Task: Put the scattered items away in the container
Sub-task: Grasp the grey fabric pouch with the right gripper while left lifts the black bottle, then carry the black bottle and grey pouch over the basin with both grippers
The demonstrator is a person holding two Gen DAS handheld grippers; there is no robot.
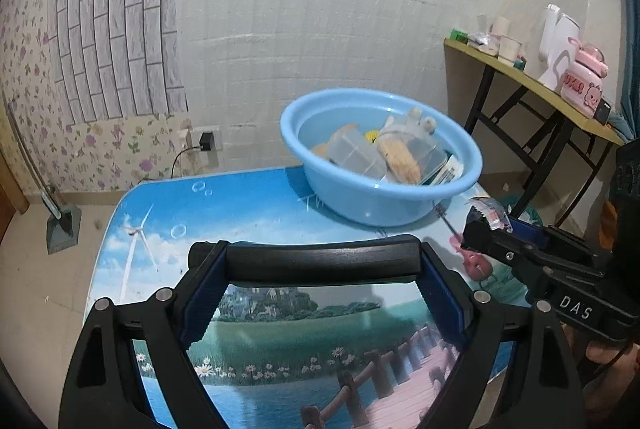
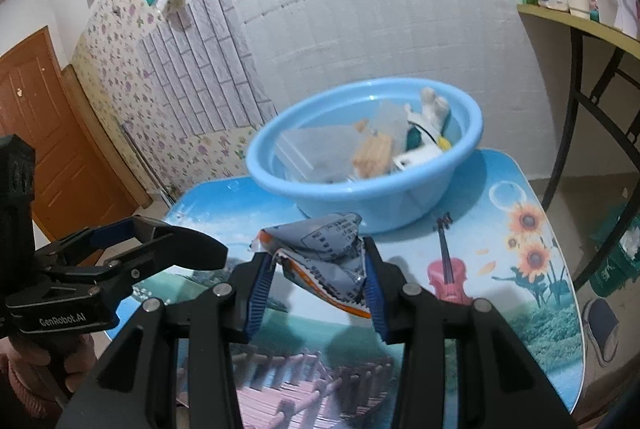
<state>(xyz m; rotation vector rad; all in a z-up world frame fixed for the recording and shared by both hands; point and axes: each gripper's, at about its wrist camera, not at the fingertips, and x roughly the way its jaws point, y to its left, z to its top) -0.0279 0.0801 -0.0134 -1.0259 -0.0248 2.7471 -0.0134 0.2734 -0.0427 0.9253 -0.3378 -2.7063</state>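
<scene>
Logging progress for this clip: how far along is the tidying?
Nearly finished. The blue basin already holds several items. The left gripper is clamped on a black bar; the right gripper pinches a crumpled snack packet. Both are short of the basin. No other loose item shows on the table.

my low table with printed landscape top (image 1: 248, 213), light-blue round plastic basin (image 1: 372, 201) sitting on its far side, rest of the printed top bare
</scene>
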